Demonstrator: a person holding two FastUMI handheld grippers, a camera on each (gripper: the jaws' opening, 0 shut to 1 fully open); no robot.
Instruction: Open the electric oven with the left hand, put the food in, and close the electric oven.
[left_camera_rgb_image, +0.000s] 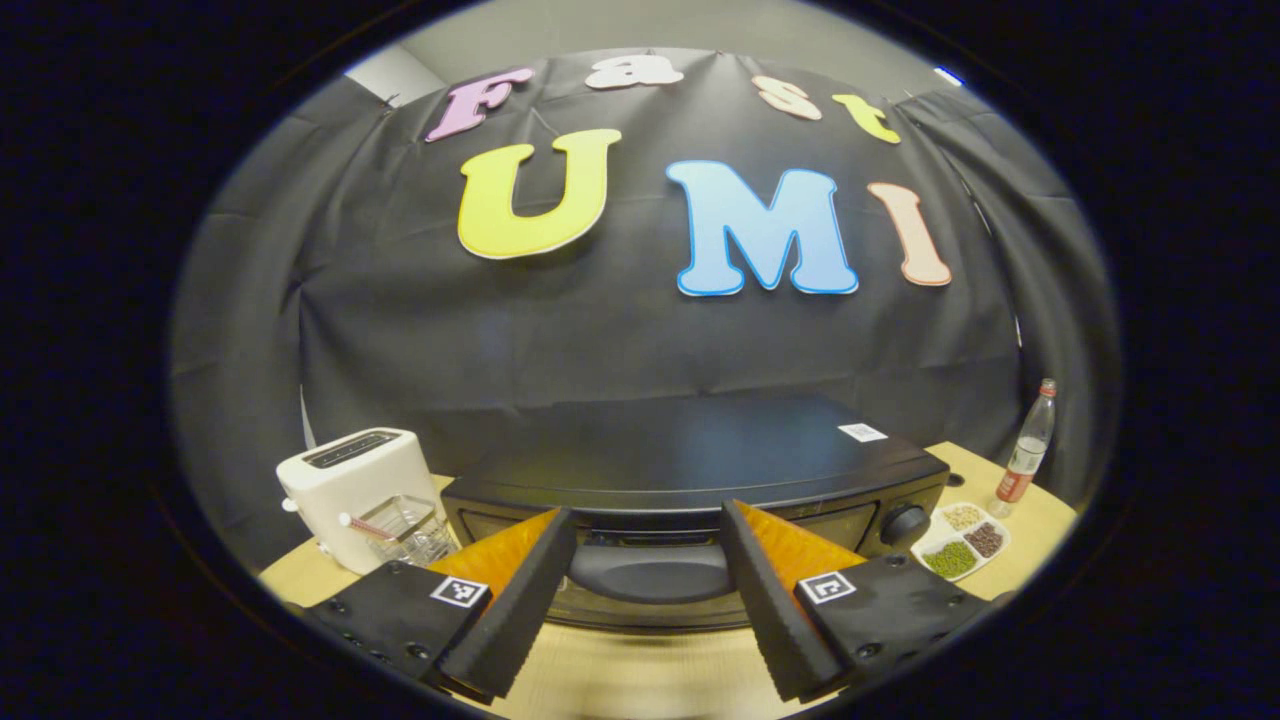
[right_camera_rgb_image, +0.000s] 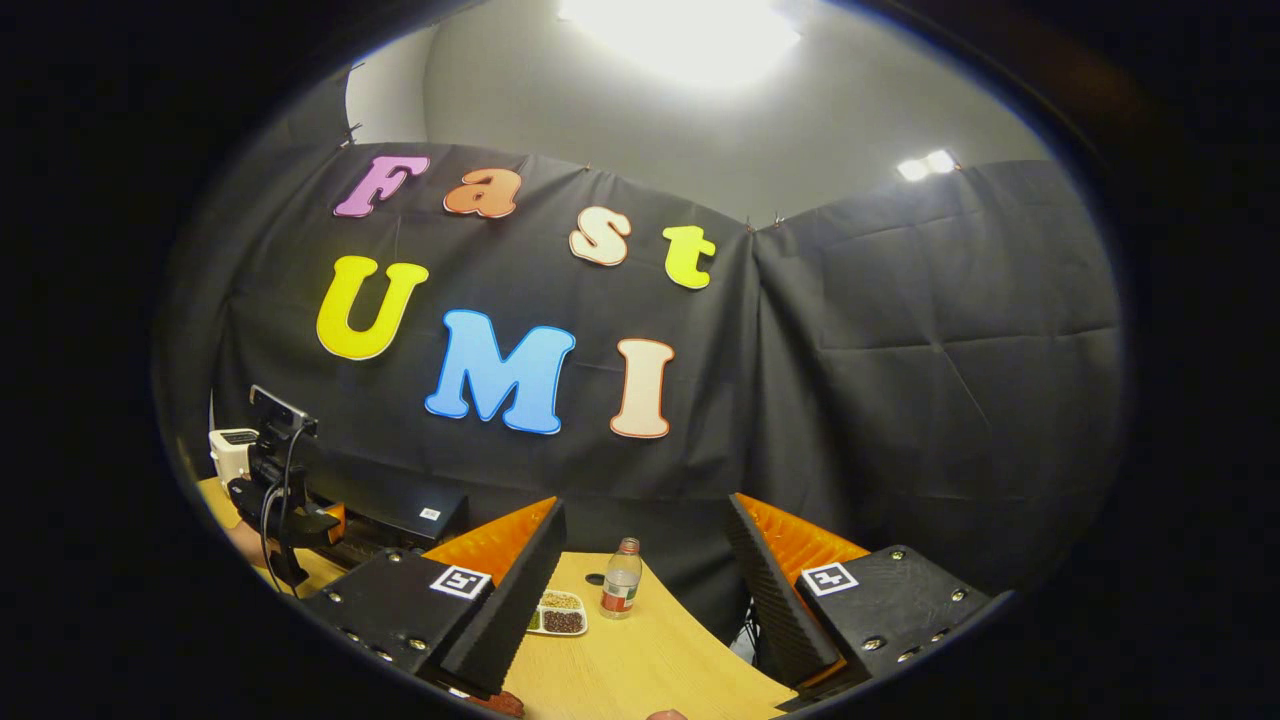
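Along the back edge of the tabletop (left_camera_rgb_image: 640, 670), against the black cloth wall, sits the electric oven (left_camera_rgb_image: 690, 450), a wide black box with a flat top and its door shut. A broad dark handle (left_camera_rgb_image: 650, 572) runs across the upper front of the door, and a round knob (left_camera_rgb_image: 905, 522) sits at the oven's right end. Next in size, a white toaster (left_camera_rgb_image: 350, 490) stands just beside the oven's left end, with a clear glass container (left_camera_rgb_image: 405, 530) at its foot. Toward the right back corner of the tabletop stands a clear bottle (left_camera_rgb_image: 1028, 450) with a red cap and red label. Just in front of it and close to the oven's right end lies the food, a small white divided tray (left_camera_rgb_image: 960, 540) holding green, brown and pale grains in separate compartments.

The left gripper (left_camera_rgb_image: 648, 585) hovers right in front of the oven door with its fingers spread apart, one on each side of the handle and grasping nothing; whether they touch the handle cannot be told.

From the right gripper view, the right gripper (right_camera_rgb_image: 645, 590) is held over the tabletop (right_camera_rgb_image: 640, 660) well apart from the oven (right_camera_rgb_image: 390, 510), fingers released wide and empty. Between those fingers, farther off, the bottle (right_camera_rgb_image: 621, 578) and the tray (right_camera_rgb_image: 560, 613) appear side by side.
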